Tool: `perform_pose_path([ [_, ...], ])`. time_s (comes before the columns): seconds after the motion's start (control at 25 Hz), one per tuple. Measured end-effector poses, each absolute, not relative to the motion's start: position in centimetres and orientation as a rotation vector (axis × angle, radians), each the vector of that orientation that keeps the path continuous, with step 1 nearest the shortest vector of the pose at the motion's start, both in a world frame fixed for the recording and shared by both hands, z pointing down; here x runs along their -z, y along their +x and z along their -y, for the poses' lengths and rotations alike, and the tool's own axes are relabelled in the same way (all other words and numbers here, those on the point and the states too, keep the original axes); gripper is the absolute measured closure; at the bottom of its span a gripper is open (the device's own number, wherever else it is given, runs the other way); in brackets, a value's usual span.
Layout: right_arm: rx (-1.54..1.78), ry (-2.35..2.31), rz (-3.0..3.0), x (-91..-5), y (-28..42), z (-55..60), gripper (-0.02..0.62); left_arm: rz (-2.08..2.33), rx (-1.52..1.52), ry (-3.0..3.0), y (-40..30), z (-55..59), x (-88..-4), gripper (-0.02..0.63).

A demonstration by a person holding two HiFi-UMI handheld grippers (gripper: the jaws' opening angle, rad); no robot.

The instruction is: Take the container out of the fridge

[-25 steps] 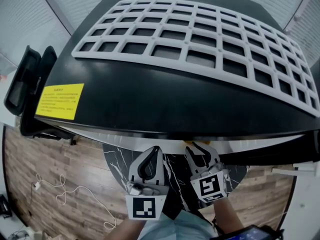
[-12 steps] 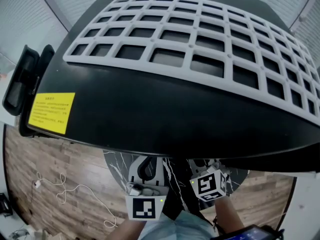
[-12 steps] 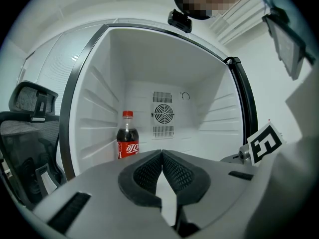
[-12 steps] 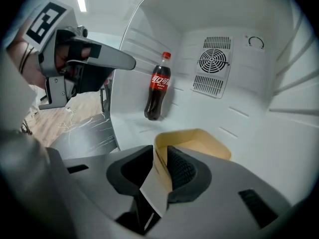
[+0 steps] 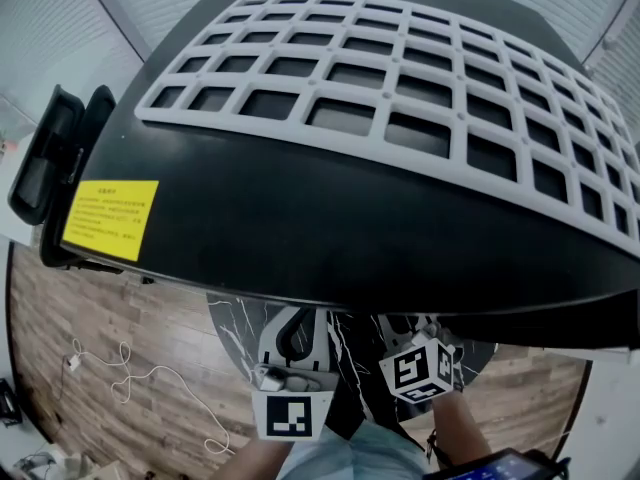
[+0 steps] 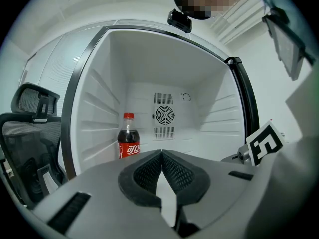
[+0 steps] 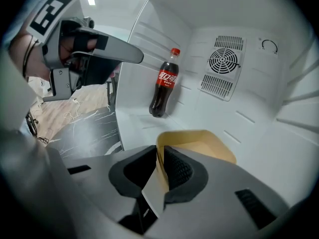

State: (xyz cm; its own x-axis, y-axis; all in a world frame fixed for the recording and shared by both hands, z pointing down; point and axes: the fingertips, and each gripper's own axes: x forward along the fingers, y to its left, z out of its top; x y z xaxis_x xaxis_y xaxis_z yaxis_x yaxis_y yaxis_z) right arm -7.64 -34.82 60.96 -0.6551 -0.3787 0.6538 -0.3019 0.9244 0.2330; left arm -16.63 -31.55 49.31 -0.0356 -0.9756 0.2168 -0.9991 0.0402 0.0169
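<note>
right gripper [image 7: 158, 156] clamped on the yellow container [image 7: 199, 144], inside the fridge [image 7: 259, 108]

i see my right jaws pinching the container's near wall; it sits low at the front of the fridge, with the cola bottle [image 7: 164, 83] standing upright behind it by the left wall. my left gripper [image 6: 162, 156] has its jaws pressed together on nothing, just outside the opening.

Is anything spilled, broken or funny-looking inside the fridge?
Nothing looks wrong. The cola bottle stands upright by the left wall of the fridge, with no spill around it. The yellow container looks whole, its near rim pinched by the right tongs.
</note>
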Motion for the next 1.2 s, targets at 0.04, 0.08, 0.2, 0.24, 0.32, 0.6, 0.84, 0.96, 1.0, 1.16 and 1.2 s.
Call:
perform_pose_path([
  [0.04, 0.141, 0.477, 2.327, -60.9, -7.6, 34.8, 0.534, 2.14, -0.203, 2.052, -16.6, 31.4, -49.2, 0.591],
  [0.08, 0.147, 0.475, 2.324, -60.9, -7.5, 34.7, 0.535, 2.145, -0.195, 2.051, -16.6, 31.3, -49.0, 0.591],
  [0.2, 0.142, 0.471, 2.321, -60.5, -7.4, 34.2, 0.553, 2.151, -0.179, 2.041, -16.4, 30.9, -48.6, 0.591],
  [0.24, 0.14, 0.471, 2.321, -60.5, -7.3, 34.1, 0.557, 2.15, -0.179, 2.036, -16.4, 30.8, -48.6, 0.591],
  [0.32, 0.14, 0.471, 2.322, -60.4, -7.2, 33.9, 0.557, 2.151, -0.172, 2.03, -16.3, 30.6, -48.4, 0.591],
  [0.6, 0.136, 0.496, 2.335, -59.1, -6.7, 33.0, 0.561, 2.156, -0.187, 2.067, -15.7, 29.6, -47.4, 0.591],
  [0.84, 0.139, 0.524, 2.365, -56.7, -6.6, 31.6, 0.565, 2.17, -0.16, 2.08, -15.2, 28.0, -45.1, 0.591],
  [0.96, 0.139, 0.534, 2.38, -55.2, -6.5, 30.3, 0.565, 2.18, -0.149, 2.087, -15.0, 26.7, -43.8, 0.591],
  [1.0, 0.14, 0.537, 2.385, -54.8, -6.4, 29.9, 0.565, 2.181, -0.158, 2.096, -14.8, 26.2, -43.5, 0.591],
  [1.16, 0.16, 0.548, 2.405, -53.1, -6.5, 28.2, 0.565, 2.205, -0.139, 2.111, -14.6, 24.2, -42.0, 0.591],
  [1.2, 0.167, 0.55, 2.411, -52.7, -6.5, 27.8, 0.565, 2.213, -0.137, 2.115, -14.6, 23.6, -41.6, 0.591],
])
